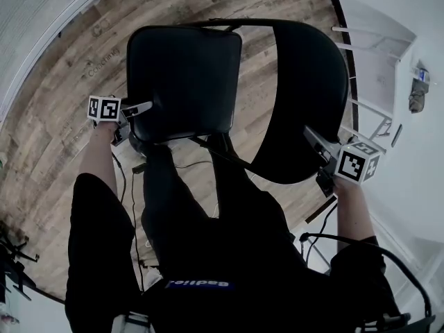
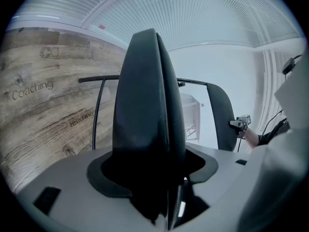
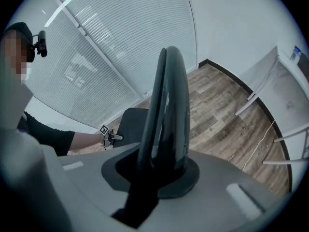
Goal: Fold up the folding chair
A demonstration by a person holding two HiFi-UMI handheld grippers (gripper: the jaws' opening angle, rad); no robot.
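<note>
A black folding chair stands in front of me on the wood floor. Its seat (image 1: 184, 82) is tipped up and its curved backrest (image 1: 309, 96) is to the right. My left gripper (image 1: 142, 107) is shut on the seat's left edge, which fills the left gripper view edge-on (image 2: 149, 110). My right gripper (image 1: 313, 139) is shut on the backrest's right edge, which shows edge-on (image 3: 166, 110) between the jaws in the right gripper view. Each gripper view shows the other gripper across the chair: the right gripper (image 2: 240, 123) and the left gripper (image 3: 110, 135).
My legs in black stand close behind the chair. A white metal-legged table (image 1: 378, 68) stands at the right by the wall. A thin cable (image 3: 260, 146) lies on the floor near it. A wall of white blinds (image 1: 41, 12) runs along the left.
</note>
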